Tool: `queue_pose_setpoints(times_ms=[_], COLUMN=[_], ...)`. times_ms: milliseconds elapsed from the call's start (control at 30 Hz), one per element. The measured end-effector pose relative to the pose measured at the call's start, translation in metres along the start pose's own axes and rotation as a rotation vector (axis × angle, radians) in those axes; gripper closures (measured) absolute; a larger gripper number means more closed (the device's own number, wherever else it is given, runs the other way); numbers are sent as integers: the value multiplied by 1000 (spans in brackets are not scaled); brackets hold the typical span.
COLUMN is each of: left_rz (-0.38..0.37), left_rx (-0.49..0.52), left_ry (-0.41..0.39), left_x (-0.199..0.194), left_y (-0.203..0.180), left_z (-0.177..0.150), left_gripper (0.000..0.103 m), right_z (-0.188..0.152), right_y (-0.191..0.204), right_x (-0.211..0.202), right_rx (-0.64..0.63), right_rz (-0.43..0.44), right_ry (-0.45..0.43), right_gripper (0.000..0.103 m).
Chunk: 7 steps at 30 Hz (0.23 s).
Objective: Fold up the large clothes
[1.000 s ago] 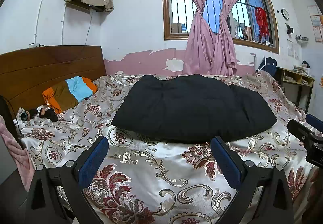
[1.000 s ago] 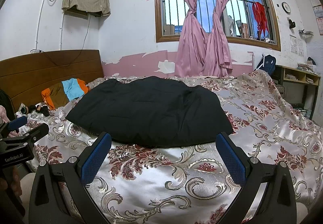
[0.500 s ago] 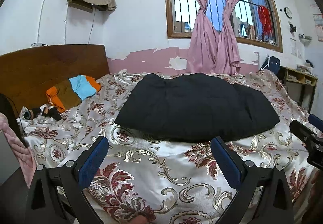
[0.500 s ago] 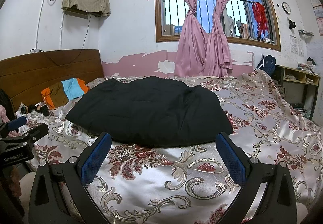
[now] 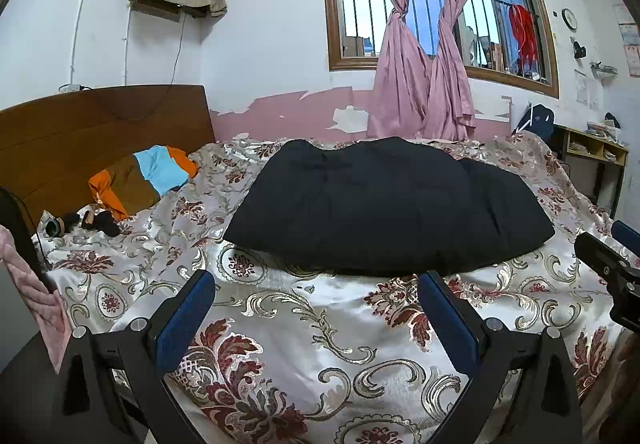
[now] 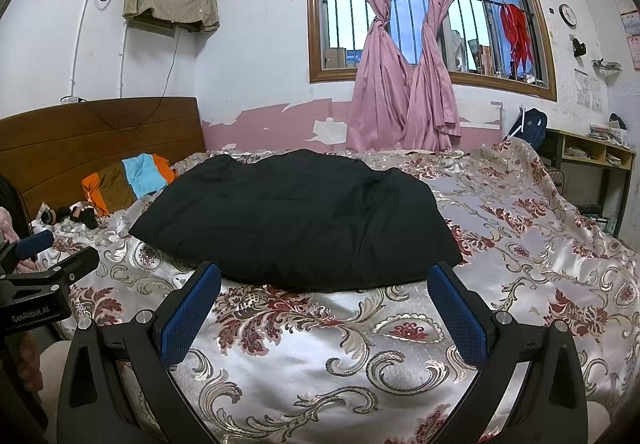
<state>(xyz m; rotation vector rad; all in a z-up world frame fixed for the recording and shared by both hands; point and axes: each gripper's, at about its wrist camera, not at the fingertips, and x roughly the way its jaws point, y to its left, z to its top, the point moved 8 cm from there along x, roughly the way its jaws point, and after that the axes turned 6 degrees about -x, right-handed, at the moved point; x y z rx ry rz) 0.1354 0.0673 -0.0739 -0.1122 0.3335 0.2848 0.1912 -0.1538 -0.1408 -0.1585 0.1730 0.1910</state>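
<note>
Only readable bit I can find is "GenRobot.AI" in small white letters on the black body of the left tongs (image 6: 38,250), poking in at the left edge of the right wrist view. The wall clock (image 6: 567,14) up right of the window is way too small to read any numbers off. Same with the paper notices (image 6: 631,9) pinned on the right wall: there's print on them but it's just a blur. Nothing legible in the left wrist view.
</note>
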Motion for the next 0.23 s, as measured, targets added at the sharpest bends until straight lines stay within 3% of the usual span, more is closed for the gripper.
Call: queue_pose_setpoints(times_ms=[233], left_rz=[22], left_rx=[7], left_ry=[23], left_x=[7], left_y=[3], left_z=[-2], left_gripper=[1], right_z=[-5], right_y=[-1], right_x=[-1], right_rx=[2], right_rz=[0], right_ry=[5], right_gripper=[2])
